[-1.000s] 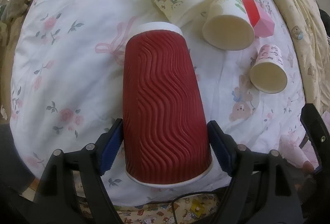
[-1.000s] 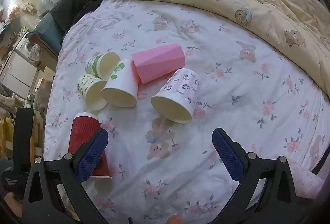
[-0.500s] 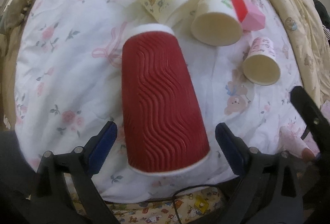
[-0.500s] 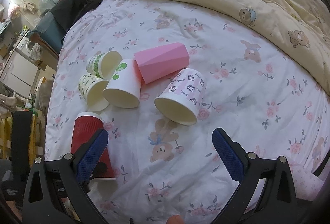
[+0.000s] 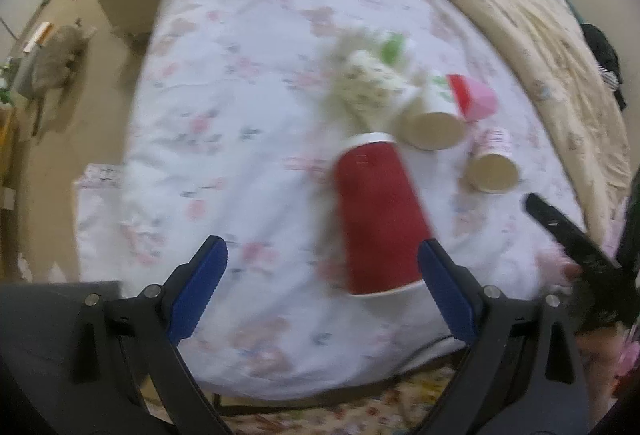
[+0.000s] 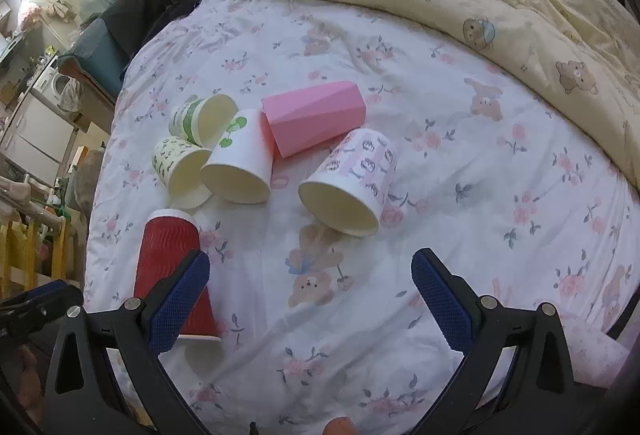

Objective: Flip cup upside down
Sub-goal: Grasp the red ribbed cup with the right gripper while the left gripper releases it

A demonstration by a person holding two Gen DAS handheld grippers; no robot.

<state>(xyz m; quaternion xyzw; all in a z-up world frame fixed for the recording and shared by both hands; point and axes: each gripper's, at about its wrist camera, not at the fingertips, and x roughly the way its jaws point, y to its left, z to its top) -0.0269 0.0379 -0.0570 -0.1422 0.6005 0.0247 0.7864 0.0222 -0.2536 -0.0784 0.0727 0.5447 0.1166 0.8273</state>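
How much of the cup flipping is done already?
Done: the red cup stands upside down on the bedspread, wide rim at the bottom. In hand: nothing; the left gripper and right gripper are both open. Left: the pink cup, the pink-patterned cup and three other paper cups lie on their sides.

1. Your left black plastic two-finger gripper (image 5: 322, 277) carries blue ribbed pads (image 5: 198, 293) and silver screws.
2. Your right black plastic two-finger gripper (image 6: 310, 299) has blue cross-hatched pads (image 6: 440, 301) and matching silver screws.
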